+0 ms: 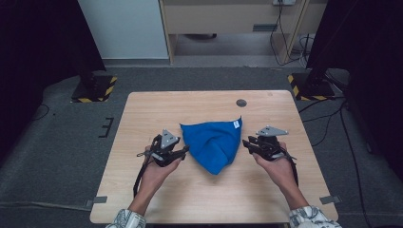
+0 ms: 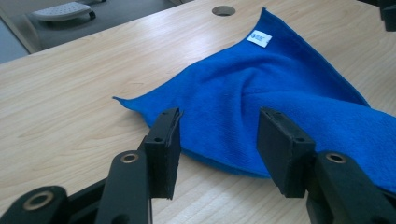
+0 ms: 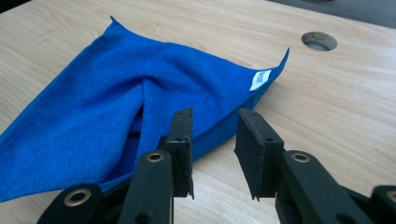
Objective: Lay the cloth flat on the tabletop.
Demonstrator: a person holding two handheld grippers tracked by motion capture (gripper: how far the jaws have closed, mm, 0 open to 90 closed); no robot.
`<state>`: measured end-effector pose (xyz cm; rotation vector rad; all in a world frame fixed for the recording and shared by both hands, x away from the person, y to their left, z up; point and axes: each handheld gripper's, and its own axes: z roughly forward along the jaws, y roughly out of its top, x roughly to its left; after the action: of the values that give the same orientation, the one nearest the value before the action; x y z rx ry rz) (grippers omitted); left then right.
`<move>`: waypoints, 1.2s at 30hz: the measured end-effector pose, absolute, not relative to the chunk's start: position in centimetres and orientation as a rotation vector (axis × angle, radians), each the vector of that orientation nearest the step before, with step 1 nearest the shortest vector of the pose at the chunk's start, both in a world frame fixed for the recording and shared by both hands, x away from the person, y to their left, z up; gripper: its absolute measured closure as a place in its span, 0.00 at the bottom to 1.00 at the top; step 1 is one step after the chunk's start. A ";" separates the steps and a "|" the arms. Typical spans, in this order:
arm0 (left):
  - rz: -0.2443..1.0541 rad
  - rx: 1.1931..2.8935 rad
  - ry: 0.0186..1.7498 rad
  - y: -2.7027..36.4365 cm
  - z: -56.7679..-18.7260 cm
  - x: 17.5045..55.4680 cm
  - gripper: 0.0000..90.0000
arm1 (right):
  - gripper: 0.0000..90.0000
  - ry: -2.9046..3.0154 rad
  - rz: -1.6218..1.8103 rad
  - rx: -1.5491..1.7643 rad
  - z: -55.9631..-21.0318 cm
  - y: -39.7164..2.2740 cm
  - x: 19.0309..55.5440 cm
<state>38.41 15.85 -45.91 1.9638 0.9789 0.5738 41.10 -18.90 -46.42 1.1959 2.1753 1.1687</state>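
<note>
Two grippers, L [image 1: 184, 151] + R [image 1: 247, 143], flanking one blue cloth [image 1: 214, 142], fingers apart

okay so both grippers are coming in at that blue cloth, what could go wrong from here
1. The cloth lies bunched with folds, so the left gripper may pinch two layers instead of one edge.
2. The right gripper is open at the cloth's edge near the white tag; closing too shallow, it may slip off.
3. Both sets of jaws sit low over the table and could scrape the wood.
</note>
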 end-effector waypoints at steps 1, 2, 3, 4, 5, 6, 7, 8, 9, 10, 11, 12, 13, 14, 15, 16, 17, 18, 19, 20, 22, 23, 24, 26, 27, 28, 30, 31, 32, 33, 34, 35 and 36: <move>0.567 1.960 0.976 15.7 -46.0 38.3 0.55 | 0.73 2.176 1.167 1.198 -46.6 -18.8 41.0; 0.561 1.963 0.970 15.5 -46.2 38.1 0.55 | 0.73 2.179 1.165 1.195 -46.8 -18.7 40.9; 0.558 1.965 0.964 15.3 -46.3 37.9 0.55 | 0.72 2.187 1.160 1.195 -46.9 -18.5 40.8; 0.553 1.964 0.959 15.1 -46.4 37.8 0.55 | 0.72 2.194 1.157 1.195 -47.1 -18.4 40.7; 0.546 1.960 0.957 14.9 -46.5 37.6 0.54 | 0.71 2.197 1.157 1.198 -47.3 -18.2 40.7; 0.539 1.959 0.954 14.7 -46.6 37.5 0.54 | 0.71 2.200 1.153 1.198 -47.4 -18.0 40.7; 0.530 1.958 0.954 14.3 -46.7 37.4 0.53 | 0.69 2.202 1.152 1.202 -47.6 -17.8 40.7; 0.524 1.955 0.949 14.1 -46.7 37.4 0.50 | 0.67 2.204 1.149 1.199 -47.8 -17.6 40.7; 0.519 1.947 0.945 13.7 -46.8 37.3 0.49 | 0.65 2.206 1.149 1.209 -47.9 -17.4 40.7; 0.514 1.947 0.937 13.4 -46.8 37.2 0.48 | 0.64 2.207 1.144 1.209 -48.0 -17.2 40.8; 0.510 1.950 0.928 13.0 -46.8 37.2 0.47 | 0.62 2.208 1.139 1.209 -48.2 -16.9 40.8; 0.508 1.952 0.924 12.6 -46.9 37.1 0.45 | 0.61 2.212 1.136 1.206 -48.2 -16.7 40.9; 0.505 1.955 0.920 12.3 -47.0 37.1 0.44 | 0.60 2.211 1.135 1.210 -48.3 -16.4 40.9; 0.500 1.958 0.916 12.1 -47.0 37.1 0.43 | 0.58 2.211 1.135 1.209 -48.3 -16.2 40.9; 0.490 1.963 0.911 11.7 -47.1 37.0 0.42 | 0.58 2.211 1.137 1.217 -48.3 -15.9 40.9; 0.482 1.965 0.907 11.4 -47.2 37.0 0.40 | 0.56 2.217 1.131 1.206 -48.4 -15.6 41.0; 0.477 1.969 0.901 11.2 -47.2 36.9 0.39 | 0.54 2.219 1.120 1.211 -48.5 -15.4 41.0; 0.468 1.973 0.892 10.8 -47.3 36.8 0.38 | 0.53 2.221 1.116 1.210 -48.6 -15.2 41.0; 0.462 1.975 0.886 10.5 -47.4 36.7 0.36 | 0.52 2.226 1.109 1.214 -48.7 -15.0 41.1; 0.451 1.979 0.874 10.1 -47.5 36.6 0.35 | 0.50 2.226 1.103 1.218 -48.8 -14.8 41.1; 0.428 1.986 0.859 9.4 -47.7 36.4 0.31 | 0.47 2.226 1.089 1.232 -49.1 -14.5 41.2; 0.420 1.996 0.851 9.1 -47.8 36.3 0.28 | 0.46 2.224 1.086 1.240 -49.2 -14.4 41.2; 0.411 1.999 0.846 8.7 -48.0 36.2 0.27 | 0.44 2.223 1.084 1.245 -49.3 -14.3 41.2; 0.396 2.014 0.832 8.1 -48.2 36.1 0.24 | 0.41 2.224 1.071 1.249 -49.5 -14.2 41.3; 0.393 2.018 0.827 7.9 -48.3 36.1 0.22 | 0.39 2.228 1.064 1.255 -49.5 -14.2 41.3; 0.388 2.022 0.821 7.7 -48.4 36.0 0.21 | 0.38 2.226 1.057 1.263 -49.6 -14.1 41.2; 0.379 2.023 0.812 7.4 -48.6 35.9 0.19 | 0.35 2.227 1.053 1.262 -49.8 -14.2 41.3; 0.371 2.021 0.811 7.3 -48.6 35.9 0.18 | 0.34 2.230 1.047 1.270 -49.9 -14.2 41.3; 0.365 2.020 0.808 7.2 -48.7 35.8 0.17 | 0.33 2.229 1.046 1.287 -50.0 -14.2 41.3; 0.360 2.019 0.804 7.0 -48.7 35.8 0.16 | 0.32 2.234 1.040 1.290 -50.1 -14.2 41.3; 0.360 2.022 0.799 6.9 -48.8 35.7 0.16 | 0.31 2.234 1.038 1.294 -50.2 -14.2 41.3; 0.358 2.023 0.796 6.8 -48.8 35.6 0.16 | 0.31 2.234 1.032 1.294 -50.2 -14.2 41.3; 0.356 2.024 0.794 6.6 -48.8 35.6 0.16 | 0.30 2.233 1.031 1.299 -50.3 -14.1 41.4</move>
<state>35.57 6.60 -48.84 2.0242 0.7945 0.3563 41.35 -14.12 -50.29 1.2987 2.2329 1.0314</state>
